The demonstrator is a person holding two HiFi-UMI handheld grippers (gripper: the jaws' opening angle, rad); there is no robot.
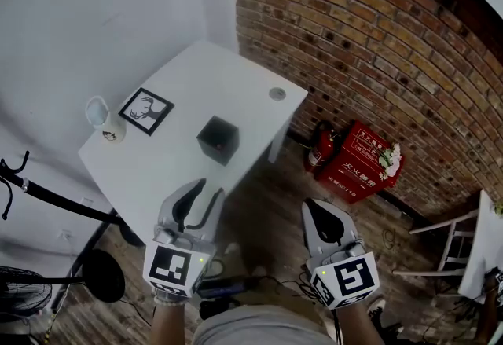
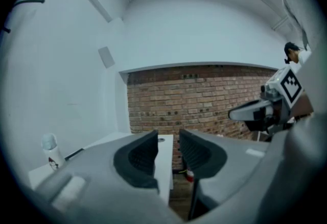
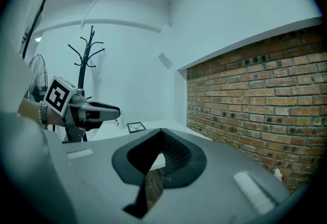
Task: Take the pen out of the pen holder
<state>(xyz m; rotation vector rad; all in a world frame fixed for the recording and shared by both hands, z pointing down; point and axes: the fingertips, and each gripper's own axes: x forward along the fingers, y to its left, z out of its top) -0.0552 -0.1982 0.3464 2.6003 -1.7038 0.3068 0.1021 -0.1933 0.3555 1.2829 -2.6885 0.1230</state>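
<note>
On white table (image 1: 236, 80), black square pen holder (image 1: 218, 139)

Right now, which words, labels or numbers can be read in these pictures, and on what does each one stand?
No text can be read with certainty.
White characters on the red box: too small to read.
Label on the bottle: blurred, unreadable.
Cubes on the left gripper and right gripper: square marker patterns, no words.

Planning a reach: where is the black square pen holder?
Head view: the black square pen holder stands on the white table, right of the black-framed picture.
</note>
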